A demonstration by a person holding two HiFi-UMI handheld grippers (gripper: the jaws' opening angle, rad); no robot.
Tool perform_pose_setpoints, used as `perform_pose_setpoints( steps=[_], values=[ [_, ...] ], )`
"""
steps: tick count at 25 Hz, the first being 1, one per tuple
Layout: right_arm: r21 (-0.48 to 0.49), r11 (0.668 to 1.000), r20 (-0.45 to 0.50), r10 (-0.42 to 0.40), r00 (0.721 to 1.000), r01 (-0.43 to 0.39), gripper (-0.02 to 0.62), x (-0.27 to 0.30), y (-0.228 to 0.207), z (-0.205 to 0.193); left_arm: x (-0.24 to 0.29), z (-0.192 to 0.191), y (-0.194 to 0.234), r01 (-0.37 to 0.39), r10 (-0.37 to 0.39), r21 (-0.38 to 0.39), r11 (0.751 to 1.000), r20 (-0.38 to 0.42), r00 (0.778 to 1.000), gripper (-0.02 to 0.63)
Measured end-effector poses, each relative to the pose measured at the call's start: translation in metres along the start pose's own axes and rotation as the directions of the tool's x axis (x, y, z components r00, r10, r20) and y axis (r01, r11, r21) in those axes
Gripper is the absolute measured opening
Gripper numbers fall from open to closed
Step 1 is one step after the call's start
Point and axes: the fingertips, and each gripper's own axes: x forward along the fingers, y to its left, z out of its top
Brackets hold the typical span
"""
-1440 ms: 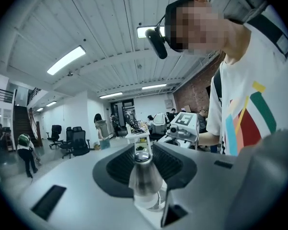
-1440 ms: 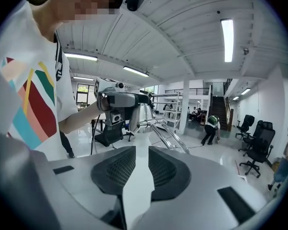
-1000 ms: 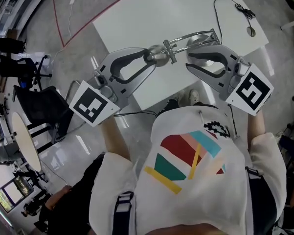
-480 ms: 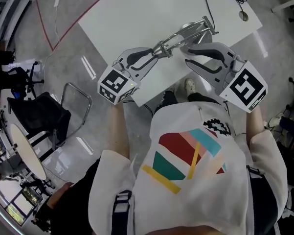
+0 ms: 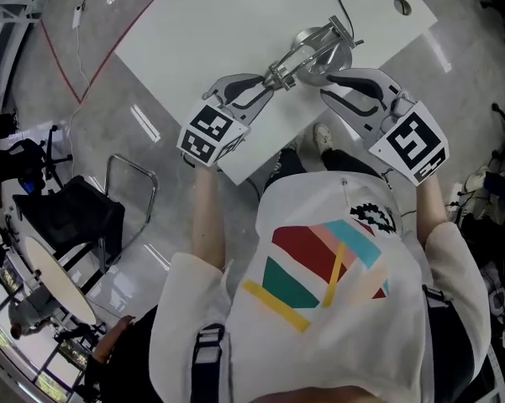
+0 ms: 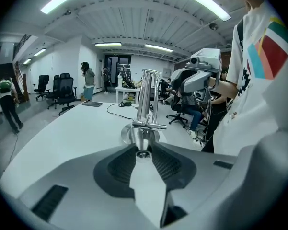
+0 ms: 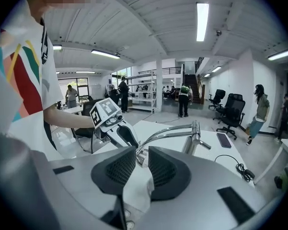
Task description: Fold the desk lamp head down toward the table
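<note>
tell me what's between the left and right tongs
The lamp head, in the head view: the left tongs, jaws just closing, grip its end; the right tongs' open jaws point at it.

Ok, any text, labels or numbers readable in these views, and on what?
No readable words or numbers in any view.
Left marker cube and right marker cube: black-and-white square patterns only, no letters.
Shirt: coloured stripes and a small black emblem, no legible text.
</note>
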Motion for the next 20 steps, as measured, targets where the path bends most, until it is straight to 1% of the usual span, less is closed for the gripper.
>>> perform_pose_setpoints(
  steps=[3, 7, 10, 14, 16, 18, 19, 20],
  values=[
    [0.022, 0.999, -0.002, -0.032, 1.0, 0.032, 0.086, -0.002, -0.007, -0.004, 0.004, 0.002, 0.003, 0.011, -0.011, -0.001, 1.0, -0.015, 1.0, 0.152],
    [0.044, 0.997, -0.008, -0.055, 0.998, 0.055, 0.086, -0.004, -0.01, -0.011, 0.006, 0.001, 0.003, 0.032, -0.032, -0.013, 0.999, -0.004, 0.999, 0.152],
    [0.053, 0.997, -0.012, -0.061, 0.998, 0.062, 0.086, -0.002, -0.009, -0.014, 0.006, 0.0, 0.003, 0.04, -0.04, -0.028, 0.999, -0.001, 0.999, 0.152],
    [0.055, 0.997, -0.001, -0.062, 0.998, 0.062, 0.086, 0.0, -0.005, -0.01, 0.005, 0.0, 0.004, 0.026, -0.026, -0.031, 0.999, 0.005, 1.0, 0.152],
    [0.057, 0.996, 0.015, -0.064, 0.998, 0.063, 0.086, 0.001, -0.003, -0.005, 0.005, 0.001, 0.004, 0.001, -0.001, 0.001, 1.0, 0.011, 1.0, 0.152],
    [0.058, 0.996, 0.034, -0.071, 0.997, 0.069, 0.086, 0.001, -0.001, 0.002, 0.003, 0.002, 0.0, -0.069, 0.067, 0.069, 0.995, 0.031, 0.997, 0.152],
    [0.055, 0.996, 0.043, -0.078, 0.996, 0.076, 0.086, 0.0, -0.001, 0.005, 0.002, 0.003, -0.004, -0.104, 0.1, 0.086, 0.991, 0.058, 0.993, 0.152],
    [0.051, 0.995, 0.054, -0.088, 0.995, 0.085, 0.086, -0.001, -0.002, 0.009, -0.002, 0.008, -0.008, -0.125, 0.117, 0.075, 0.989, 0.102, 0.988, 0.152]
  ],
)
